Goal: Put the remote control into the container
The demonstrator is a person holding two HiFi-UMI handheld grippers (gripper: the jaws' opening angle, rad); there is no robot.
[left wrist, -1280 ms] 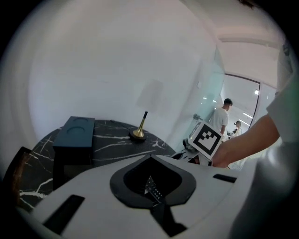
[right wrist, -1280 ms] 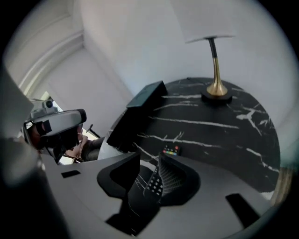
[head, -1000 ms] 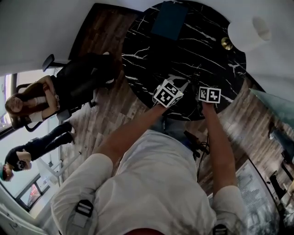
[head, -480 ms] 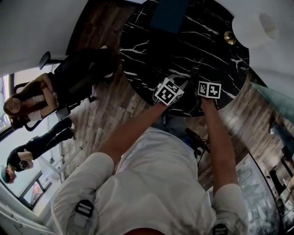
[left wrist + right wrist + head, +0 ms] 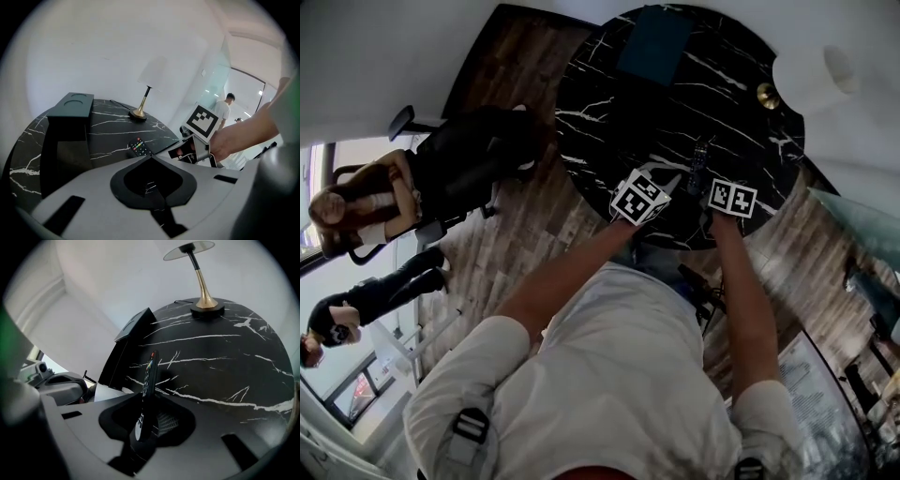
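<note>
The black remote control (image 5: 698, 157) lies near the front edge of the round black marble table (image 5: 609, 103). Its near end sits between the jaws of my right gripper (image 5: 706, 182), which are closing. In the right gripper view the remote (image 5: 149, 380) runs forward from the jaws (image 5: 152, 425), with a gap still showing beside one pad. The left gripper (image 5: 671, 178) hovers just left of it, open with nothing between its jaws (image 5: 151, 185). The dark teal container (image 5: 652, 42) stands at the table's far side (image 5: 70, 110).
A table lamp (image 5: 811, 67) with a white shade and brass base (image 5: 202, 301) stands at the far right of the table. People sit on chairs (image 5: 366, 202) on the wooden floor to the left. Cables (image 5: 698, 281) lie under the table's near edge.
Both grippers have stayed at the table's near edge, shifting only slightly. The remote now shows more plainly just ahead of the right gripper.
</note>
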